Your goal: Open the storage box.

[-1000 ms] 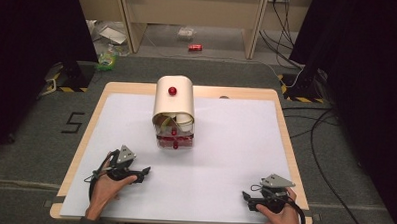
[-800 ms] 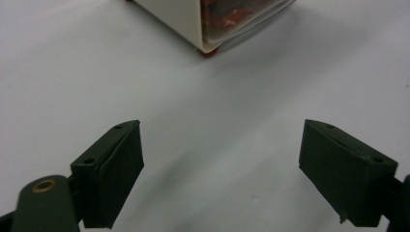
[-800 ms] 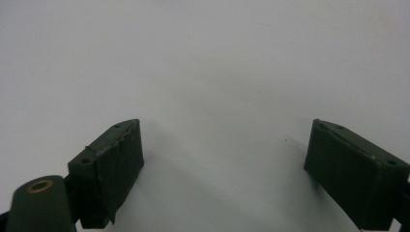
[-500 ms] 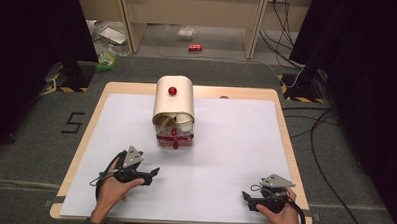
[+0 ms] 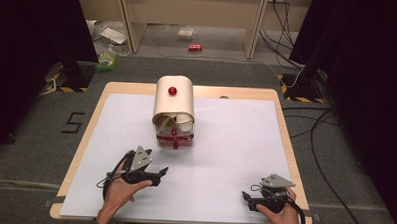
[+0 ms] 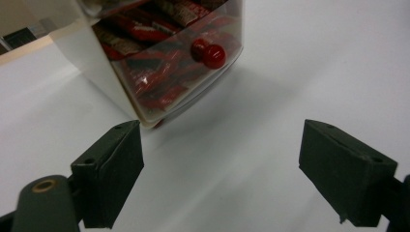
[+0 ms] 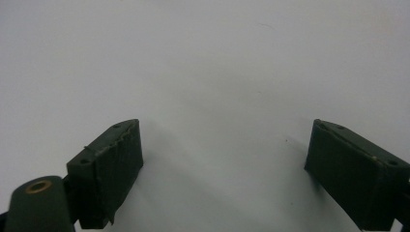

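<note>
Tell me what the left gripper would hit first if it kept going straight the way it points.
Probably the clear drawer full of red packets at the bottom of the box. The left gripper, jaws open and empty, aims at the drawer's lower corner near its red knob; bare table lies between.

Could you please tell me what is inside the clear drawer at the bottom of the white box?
The clear drawer with the red knob holds red packets, pressed against its front. How many there are, or what lies behind them, cannot be seen.

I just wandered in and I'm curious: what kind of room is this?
Probably a lab or recording studio: a white-topped table ringed by black curtains, loose cables across the grey floor, and a person's hand-held left gripper aimed at a snack dispenser.
</note>
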Motion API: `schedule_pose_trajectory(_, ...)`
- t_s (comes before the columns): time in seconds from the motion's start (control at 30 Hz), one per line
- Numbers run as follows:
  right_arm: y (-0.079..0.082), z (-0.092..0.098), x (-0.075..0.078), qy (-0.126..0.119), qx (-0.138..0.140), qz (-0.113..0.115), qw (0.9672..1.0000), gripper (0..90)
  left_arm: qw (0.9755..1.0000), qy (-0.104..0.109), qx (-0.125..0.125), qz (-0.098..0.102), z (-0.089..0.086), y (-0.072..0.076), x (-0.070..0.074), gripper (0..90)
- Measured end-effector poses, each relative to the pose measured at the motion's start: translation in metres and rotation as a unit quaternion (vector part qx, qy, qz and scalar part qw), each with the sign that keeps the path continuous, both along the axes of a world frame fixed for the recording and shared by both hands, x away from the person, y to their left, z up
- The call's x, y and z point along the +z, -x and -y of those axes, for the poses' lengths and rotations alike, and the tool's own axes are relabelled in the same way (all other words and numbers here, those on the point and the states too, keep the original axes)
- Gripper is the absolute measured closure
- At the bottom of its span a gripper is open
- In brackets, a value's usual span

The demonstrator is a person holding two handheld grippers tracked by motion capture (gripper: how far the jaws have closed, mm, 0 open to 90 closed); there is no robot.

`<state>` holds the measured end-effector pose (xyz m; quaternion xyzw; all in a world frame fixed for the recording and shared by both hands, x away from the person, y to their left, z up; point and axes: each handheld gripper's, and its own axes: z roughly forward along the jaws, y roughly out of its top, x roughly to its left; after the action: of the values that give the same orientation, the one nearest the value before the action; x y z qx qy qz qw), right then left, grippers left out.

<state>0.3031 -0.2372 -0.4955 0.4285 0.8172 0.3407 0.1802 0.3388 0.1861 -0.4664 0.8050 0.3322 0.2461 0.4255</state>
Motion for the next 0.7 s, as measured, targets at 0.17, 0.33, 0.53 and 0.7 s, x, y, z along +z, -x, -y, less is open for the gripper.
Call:
schedule_pose_trajectory(0.17,0.000,0.000,0.000,0.000,0.000,0.002,1.0000,13.1,0.9998,-0.001,-0.008,0.018,0.006,0.000,0.004,15.4)
schedule_pose_trajectory(0.33,0.000,0.000,-0.001,-0.001,0.000,0.002,1.0000,13.1,0.9992,-0.009,-0.017,0.035,0.014,-0.002,0.007,15.5)
schedule_pose_trajectory(0.53,0.000,0.001,-0.001,-0.001,0.001,0.003,1.0000,13.0,0.9981,-0.013,-0.024,0.055,0.020,-0.005,0.009,15.9)
schedule_pose_trajectory(0.7,0.000,0.001,-0.001,-0.002,0.001,0.003,1.0000,13.0,0.9971,-0.017,-0.031,0.068,0.025,-0.008,0.010,15.7)
